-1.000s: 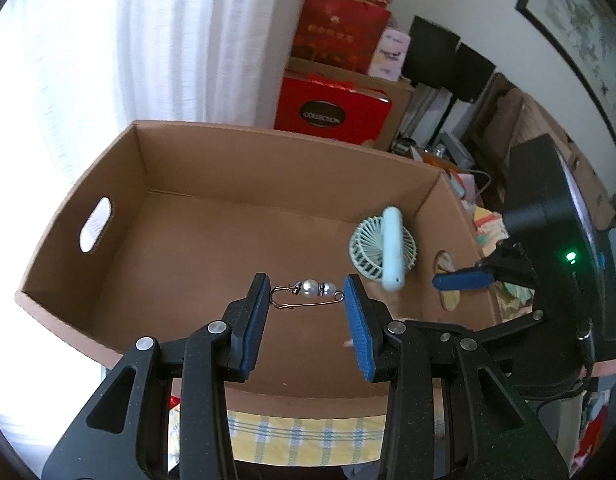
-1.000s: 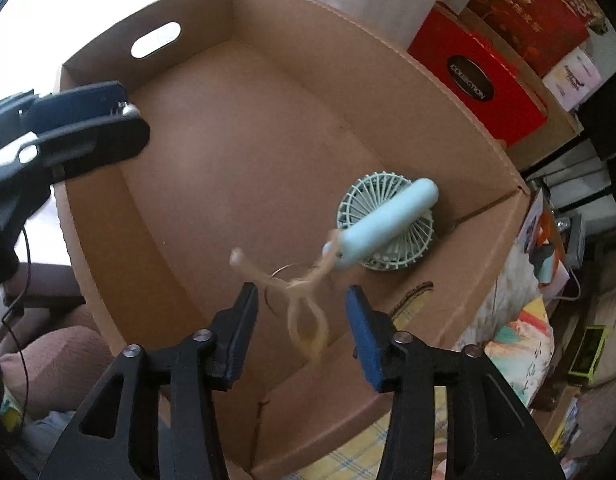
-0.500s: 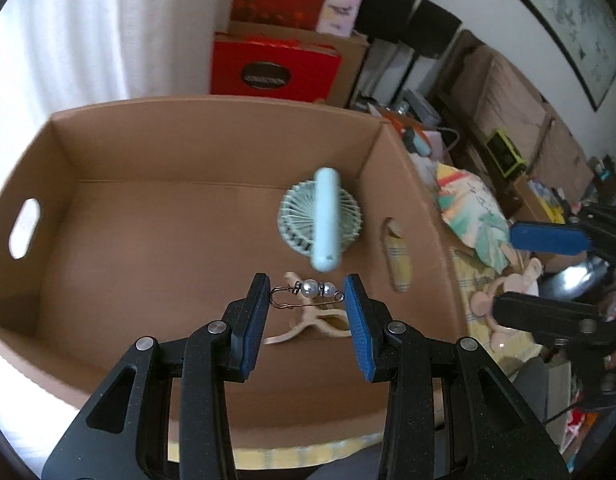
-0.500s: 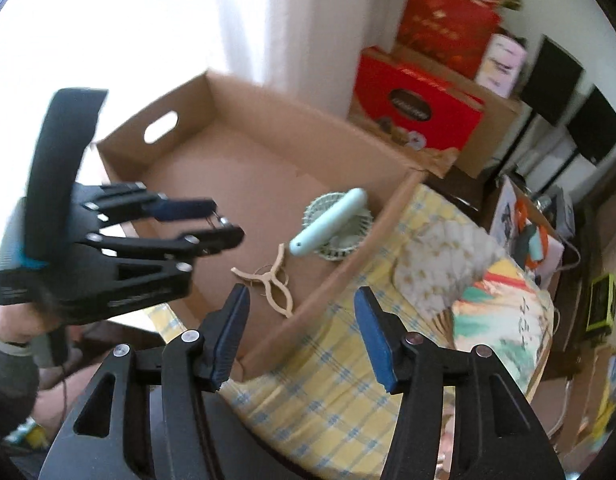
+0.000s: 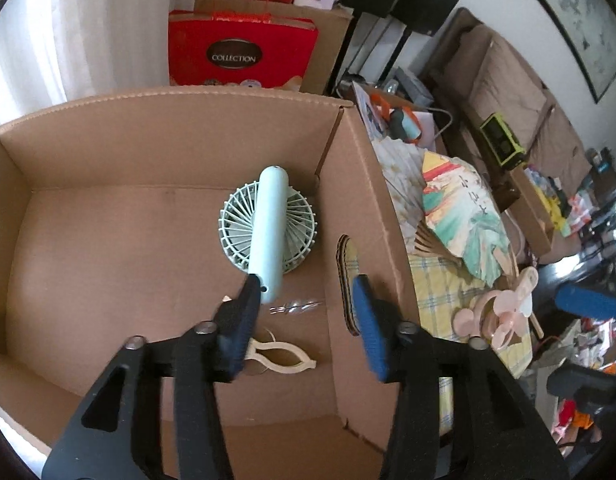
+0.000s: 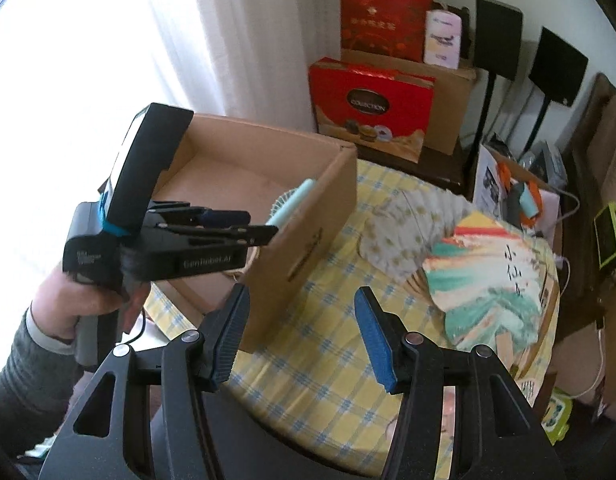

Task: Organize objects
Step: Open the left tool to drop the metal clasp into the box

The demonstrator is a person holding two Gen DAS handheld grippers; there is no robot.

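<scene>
My left gripper (image 5: 304, 320) hangs over the right end of the open cardboard box (image 5: 108, 128), and its jaws are opening. The pearl pin (image 5: 296, 307) shows as a blur below them, free of both pads. On the box floor lie a mint hand fan (image 5: 268, 232) and a beige hair clip (image 5: 284, 356). My right gripper (image 6: 302, 332) stands open and empty above the yellow checked tablecloth (image 6: 332, 360), outside the box (image 6: 308, 216). In the right wrist view a hand holds the left gripper (image 6: 262, 224) over the box.
Two folding paper fans (image 6: 488, 280) and a pink hand fan (image 5: 508, 312) lie on the table to the right of the box. Red gift boxes (image 6: 372, 104) and black speakers stand behind. A sofa and cluttered shelves fill the far right.
The left jaws widened and let the pearl pin drop. The left gripper shifted right over the box. The right gripper pulled back out of the box, over the tablecloth; the hair clip lies inside.
</scene>
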